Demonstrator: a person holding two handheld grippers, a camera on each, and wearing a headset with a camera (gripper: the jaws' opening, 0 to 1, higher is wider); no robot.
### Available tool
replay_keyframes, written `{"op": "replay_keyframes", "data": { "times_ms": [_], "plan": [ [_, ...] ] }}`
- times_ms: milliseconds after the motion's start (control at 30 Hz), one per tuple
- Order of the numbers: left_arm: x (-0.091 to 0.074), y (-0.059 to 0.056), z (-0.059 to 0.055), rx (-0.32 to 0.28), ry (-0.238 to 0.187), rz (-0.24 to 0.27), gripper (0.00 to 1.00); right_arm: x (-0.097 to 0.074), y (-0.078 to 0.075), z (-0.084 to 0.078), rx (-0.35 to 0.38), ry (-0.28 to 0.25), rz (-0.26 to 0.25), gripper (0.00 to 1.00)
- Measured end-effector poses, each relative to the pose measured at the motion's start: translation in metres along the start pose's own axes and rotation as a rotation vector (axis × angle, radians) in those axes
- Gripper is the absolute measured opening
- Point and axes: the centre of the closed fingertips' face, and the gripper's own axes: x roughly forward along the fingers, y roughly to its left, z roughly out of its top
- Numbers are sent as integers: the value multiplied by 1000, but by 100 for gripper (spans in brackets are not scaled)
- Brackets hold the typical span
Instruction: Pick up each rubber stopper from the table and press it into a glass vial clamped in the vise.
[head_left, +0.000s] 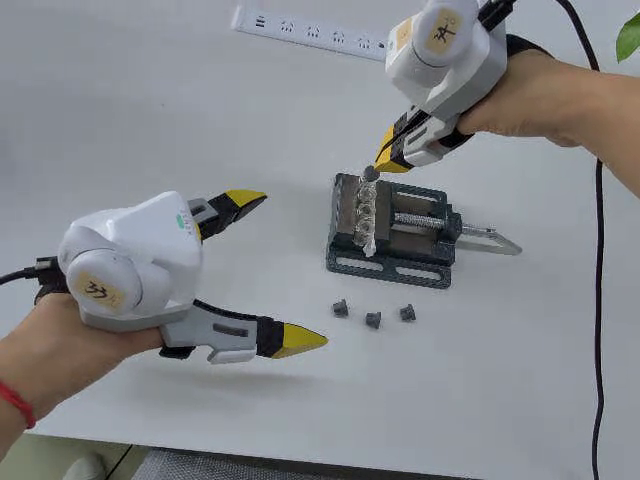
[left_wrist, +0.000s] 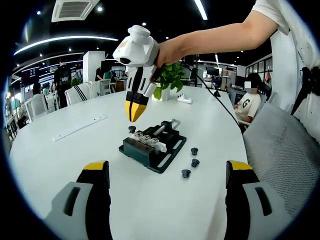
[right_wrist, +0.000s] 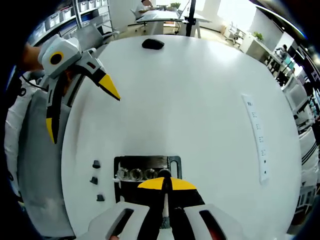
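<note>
Left tool (head_left: 292, 268) splayed; vise (head_left: 395, 266) beyond

The left gripper (head_left: 283, 268), held low in the left hand (head_left: 60, 345), lies roughly level with its 2 yellow-tipped fingers (head_left: 298, 340) spread wide. The right gripper (head_left: 385, 160), in the right hand (head_left: 530, 95) on an outstretched forearm (head_left: 612, 140), points steeply down, its fingers pressed together.

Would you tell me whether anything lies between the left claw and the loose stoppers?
Nothing visible does: only bare table separates the open left claw from the stoppers; the vise stands beyond them.
</note>
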Motion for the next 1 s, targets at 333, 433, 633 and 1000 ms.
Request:
{"op": "replay_keyframes", "data": {
  "times_ms": [333,433,633,1000],
  "plan": [
    [-4,-4,7,24,2,0,97,-32,6,-7,61,-84,-64,3],
    [-6,-6,10,35,5,-4,98,-43,13,-12,89,-117,-91,6],
    [-9,-12,12,51,11,-8,98,-57,24,-20,133,-186,-127,13],
    [-14,-21,17,77,25,-18,99,-80,51,-42,225,-300,-197,27]
  ]
}}
